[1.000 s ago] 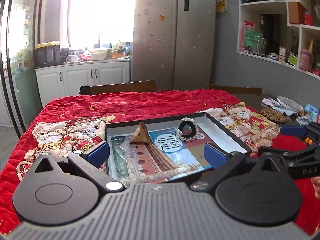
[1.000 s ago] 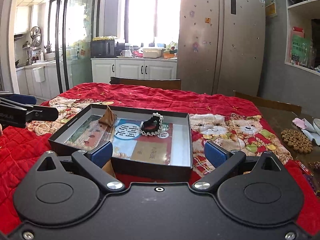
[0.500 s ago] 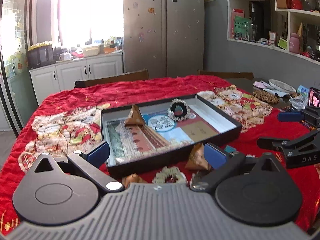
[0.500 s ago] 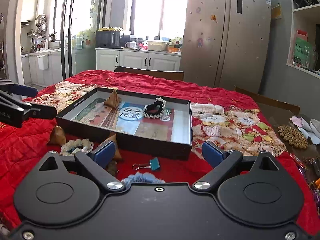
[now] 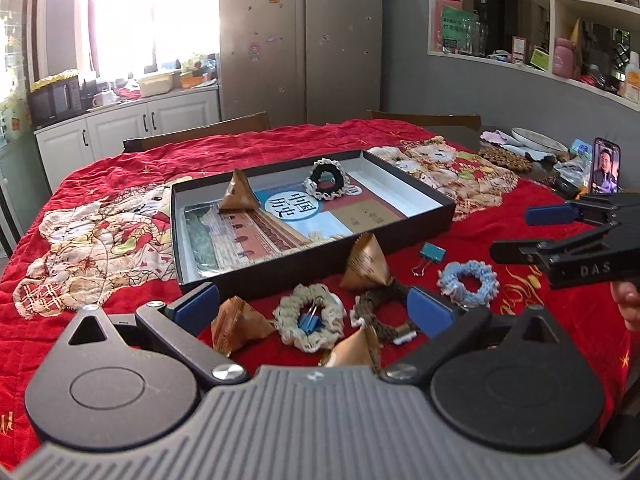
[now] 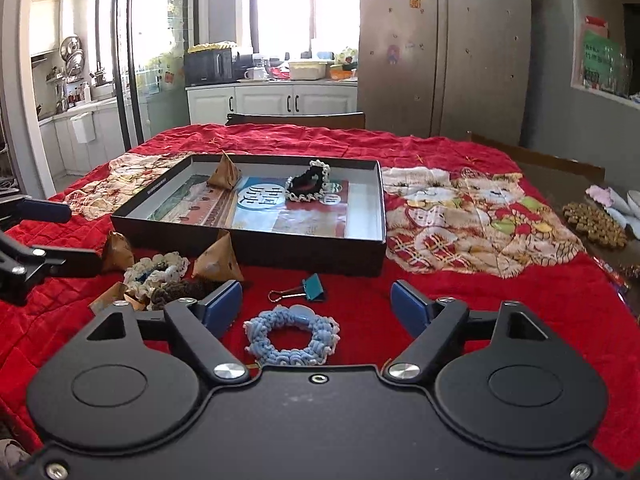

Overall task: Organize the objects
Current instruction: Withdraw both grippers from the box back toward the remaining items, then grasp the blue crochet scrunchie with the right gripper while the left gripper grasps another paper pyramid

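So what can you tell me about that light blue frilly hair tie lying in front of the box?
The blue hair tie is a ring of knitted-looking, ruffled light blue yarn with an open centre. It lies flat on the red blanket, on the near side of the black box, close to a teal binder clip but apart from it. It sits between the open fingers of the right hand-held gripper, which do not press it.

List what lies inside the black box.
The black box holds a brown pyramid packet, a black scrunchie and a printed sheet. Anything under the sheet is hidden.
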`<action>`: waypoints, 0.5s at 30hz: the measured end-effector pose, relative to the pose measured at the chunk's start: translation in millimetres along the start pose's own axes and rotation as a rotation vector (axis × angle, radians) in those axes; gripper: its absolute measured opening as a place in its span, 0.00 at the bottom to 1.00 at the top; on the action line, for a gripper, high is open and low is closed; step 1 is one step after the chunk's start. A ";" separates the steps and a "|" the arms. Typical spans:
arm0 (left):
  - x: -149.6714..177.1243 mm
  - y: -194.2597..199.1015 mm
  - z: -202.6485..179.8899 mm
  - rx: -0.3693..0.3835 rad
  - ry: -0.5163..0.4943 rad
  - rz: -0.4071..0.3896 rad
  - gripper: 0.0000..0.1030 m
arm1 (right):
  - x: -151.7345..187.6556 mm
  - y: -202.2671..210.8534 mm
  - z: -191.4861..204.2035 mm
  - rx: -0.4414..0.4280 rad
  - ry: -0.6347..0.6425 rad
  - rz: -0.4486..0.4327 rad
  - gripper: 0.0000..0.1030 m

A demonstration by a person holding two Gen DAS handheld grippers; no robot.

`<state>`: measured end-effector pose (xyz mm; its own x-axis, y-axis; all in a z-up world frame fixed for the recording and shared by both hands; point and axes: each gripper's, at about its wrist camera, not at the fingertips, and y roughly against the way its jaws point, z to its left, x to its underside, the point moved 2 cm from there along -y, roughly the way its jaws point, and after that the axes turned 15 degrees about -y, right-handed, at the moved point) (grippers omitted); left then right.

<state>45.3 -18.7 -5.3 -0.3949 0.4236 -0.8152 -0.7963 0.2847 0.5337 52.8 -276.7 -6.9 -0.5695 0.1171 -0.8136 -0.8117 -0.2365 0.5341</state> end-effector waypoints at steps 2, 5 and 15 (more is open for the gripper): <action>3.8 -0.3 -1.4 0.011 -0.001 0.004 1.00 | 1.2 -1.2 -3.4 0.003 -0.015 -0.001 0.73; 9.5 -2.6 -4.6 0.039 -0.001 0.016 1.00 | 3.6 -4.8 -6.9 -0.001 -0.034 0.009 0.68; 27.8 -7.9 -18.3 0.076 -0.024 0.025 0.99 | 19.5 -19.7 -0.3 -0.030 -0.003 0.064 0.46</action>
<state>32.3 -24.9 -36.4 -0.4023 0.4520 -0.7962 -0.7491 0.3375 0.5701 57.7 -270.0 -33.3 -0.6204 0.1036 -0.7774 -0.7694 -0.2722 0.5778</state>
